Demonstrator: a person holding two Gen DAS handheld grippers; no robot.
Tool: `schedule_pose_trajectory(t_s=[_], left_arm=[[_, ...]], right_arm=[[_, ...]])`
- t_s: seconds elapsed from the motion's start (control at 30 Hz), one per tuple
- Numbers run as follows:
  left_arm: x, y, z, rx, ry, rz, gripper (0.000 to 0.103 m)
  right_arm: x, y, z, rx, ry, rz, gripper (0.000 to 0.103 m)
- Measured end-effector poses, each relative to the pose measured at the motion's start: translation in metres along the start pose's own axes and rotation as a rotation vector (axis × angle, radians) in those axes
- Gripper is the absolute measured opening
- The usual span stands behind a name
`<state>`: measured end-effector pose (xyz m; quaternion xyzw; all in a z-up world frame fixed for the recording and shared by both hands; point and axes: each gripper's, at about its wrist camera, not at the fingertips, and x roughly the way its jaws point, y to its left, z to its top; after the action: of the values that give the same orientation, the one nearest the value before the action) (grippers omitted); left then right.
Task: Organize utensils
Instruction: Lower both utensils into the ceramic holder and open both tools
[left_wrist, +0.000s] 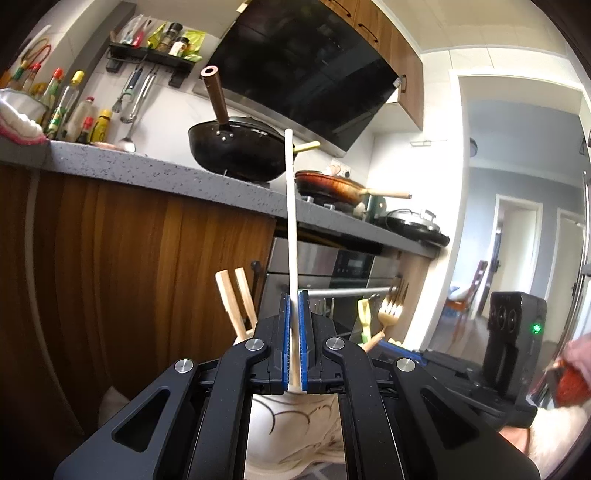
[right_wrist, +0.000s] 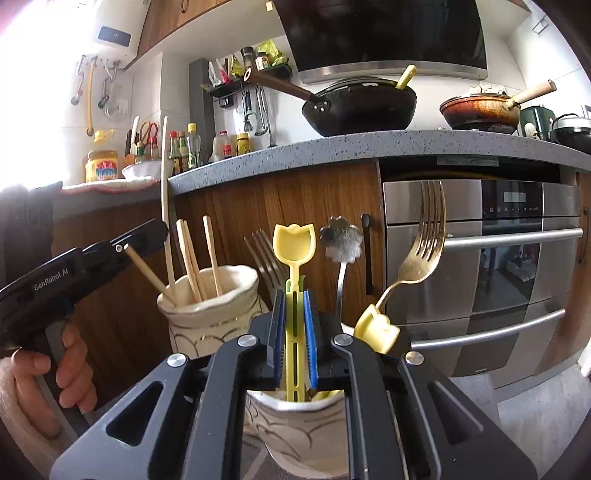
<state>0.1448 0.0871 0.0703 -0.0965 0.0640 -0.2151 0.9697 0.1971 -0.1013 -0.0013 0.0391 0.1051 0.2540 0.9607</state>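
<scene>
Chopsticks (right_wrist: 192, 258): five (two forks (right_wrist: 424, 236))

- Your left gripper (left_wrist: 294, 302): black linkage arms, round silver screws, blue ribbed pads (left_wrist: 303, 339).
- Your right gripper (right_wrist: 294, 302): same black frame, blue pads.
- White "GenRobot.AI" lettering (right_wrist: 50, 280) on the black body.
- Left hand (right_wrist: 40, 373): bare skin.

Right gripper (right_wrist: 294, 328) clamps yellow spoon (right_wrist: 294, 243) by its slotted handle, bowl up, above near cup (right_wrist: 303, 424). Gold fork (right_wrist: 424, 243) leans right from the same cup. Left gripper (right_wrist: 147, 236) grips a long chopstick (right_wrist: 165, 184) over far cup (right_wrist: 207, 310), which holds more chopsticks.
</scene>
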Motion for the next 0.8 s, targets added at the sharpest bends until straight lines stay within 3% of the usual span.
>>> schedule_pose_trajectory(t_s=[0.1,0.17,0.23,0.8], left_arm=[[-0.001,0.0,-0.002,0.006,0.022,0.013,0.008],[-0.003,-0.002,-0.004,0.02,0.026,0.025,0.017],[-0.006,-0.005,-0.006,0.043,0.031,0.041,0.019],[-0.055,-0.017,-0.038,0.056,0.101,0.136,0.043]], right_arm=[[0.001,0.001,-0.001,0.002,0.015,-0.008,0.012],[-0.002,0.001,0.0,0.001,0.008,-0.007,0.022],[-0.008,0.003,0.0,-0.002,-0.003,-0.013,0.025],[-0.076,0.012,-0.029,-0.04,0.046,-0.1,0.026]])
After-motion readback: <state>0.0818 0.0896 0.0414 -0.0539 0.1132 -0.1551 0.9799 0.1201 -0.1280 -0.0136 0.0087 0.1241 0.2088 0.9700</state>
